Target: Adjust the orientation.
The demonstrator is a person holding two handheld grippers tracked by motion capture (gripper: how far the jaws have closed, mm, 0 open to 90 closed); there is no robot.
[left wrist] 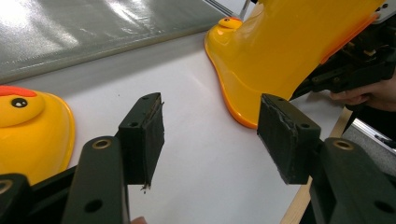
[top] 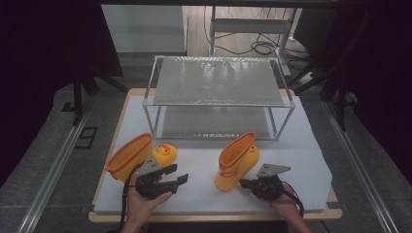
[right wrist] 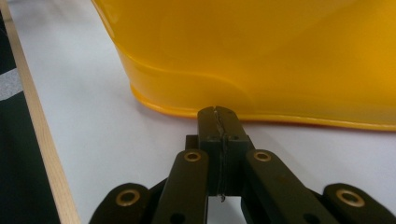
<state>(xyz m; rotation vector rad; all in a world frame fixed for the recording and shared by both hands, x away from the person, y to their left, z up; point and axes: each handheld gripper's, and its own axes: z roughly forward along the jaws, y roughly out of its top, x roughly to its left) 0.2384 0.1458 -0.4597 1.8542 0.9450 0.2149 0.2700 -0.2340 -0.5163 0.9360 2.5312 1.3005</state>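
Two yellow rubber boots with duck faces on the toes sit on the white table top. The left boot (top: 132,155) leans over to the left, and its duck toe (left wrist: 28,126) lies beside my left gripper (top: 179,174). That gripper is open and holds nothing, with bare table between its pads (left wrist: 145,133). The right boot (top: 238,159) stands upright. My right gripper (top: 244,183) is shut, and its tip (right wrist: 218,117) rests at the boot's sole edge (right wrist: 261,60) with nothing between the jaws. The left gripper view shows the right boot (left wrist: 280,51) ahead.
A two-level metal wire rack (top: 218,82) stands at the back of the table, behind both boots. The table's wooden edge (right wrist: 44,140) runs close to the left of my right gripper. A person's hand (left wrist: 369,95) holds the far gripper.
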